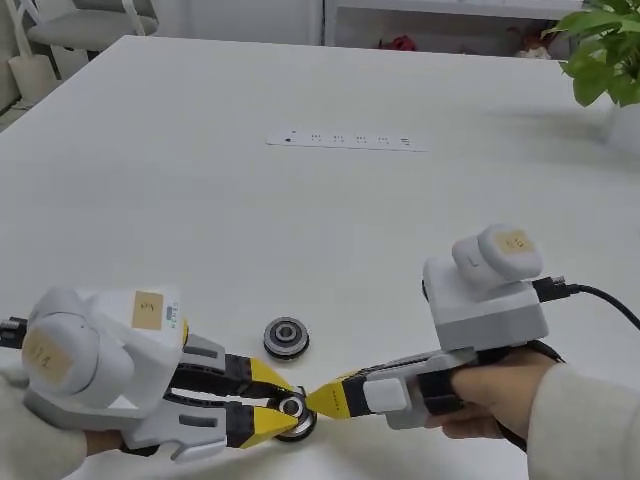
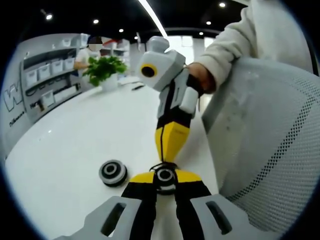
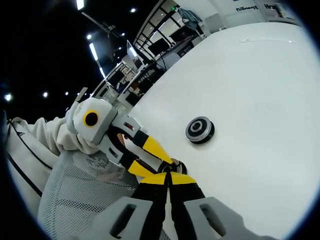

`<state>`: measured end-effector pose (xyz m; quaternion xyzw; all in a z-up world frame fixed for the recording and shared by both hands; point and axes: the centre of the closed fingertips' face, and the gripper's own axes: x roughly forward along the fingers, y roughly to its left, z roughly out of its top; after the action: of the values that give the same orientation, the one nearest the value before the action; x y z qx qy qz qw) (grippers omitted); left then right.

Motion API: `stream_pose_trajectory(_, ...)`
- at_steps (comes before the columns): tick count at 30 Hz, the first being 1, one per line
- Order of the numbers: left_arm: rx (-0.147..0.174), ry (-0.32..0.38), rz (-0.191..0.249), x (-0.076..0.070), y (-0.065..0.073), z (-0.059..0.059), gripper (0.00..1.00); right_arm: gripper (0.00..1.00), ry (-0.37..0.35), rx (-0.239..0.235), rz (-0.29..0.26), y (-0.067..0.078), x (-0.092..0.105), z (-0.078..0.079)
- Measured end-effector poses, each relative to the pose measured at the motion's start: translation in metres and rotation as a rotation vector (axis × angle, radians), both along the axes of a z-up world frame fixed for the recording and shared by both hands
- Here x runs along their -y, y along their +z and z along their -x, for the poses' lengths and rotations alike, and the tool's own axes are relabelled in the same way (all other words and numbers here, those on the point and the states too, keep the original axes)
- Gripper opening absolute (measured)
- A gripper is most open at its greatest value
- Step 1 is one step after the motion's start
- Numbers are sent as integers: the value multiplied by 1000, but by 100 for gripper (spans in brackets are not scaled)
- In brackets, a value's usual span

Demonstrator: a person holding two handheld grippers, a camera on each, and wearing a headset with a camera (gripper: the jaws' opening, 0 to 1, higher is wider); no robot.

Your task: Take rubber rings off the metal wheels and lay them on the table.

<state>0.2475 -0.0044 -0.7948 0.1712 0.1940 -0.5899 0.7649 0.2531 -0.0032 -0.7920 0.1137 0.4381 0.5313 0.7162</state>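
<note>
Yellow jaws of the left gripper (image 1: pixel 292 408) clamp a small silver metal wheel (image 2: pixel 165 176) at the near edge of the white worktop (image 1: pixel 300 220). The right gripper (image 1: pixel 322 400), jaws pressed together, seems to pinch the wheel's thin black rubber ring (image 2: pixel 163 164). Peeling looks under way; next, the ring needs pulling clear. A second black-ringed metal wheel (image 1: pixel 286 337) lies just beyond both grippers.

A white power strip (image 1: pixel 345 140) lies flat, well apart from a leafy green plant (image 1: pixel 605 50) farther right.
</note>
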Motion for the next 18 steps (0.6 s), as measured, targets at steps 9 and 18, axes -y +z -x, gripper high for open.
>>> stream_pose_trajectory(9,-1,1,1,1,0,0,14,0,5,-2,-11,2,-1,0)
stream_pose_trajectory(18,-1,1,2,1,0,0,14,0,8,-3,-23,3,-2,1)
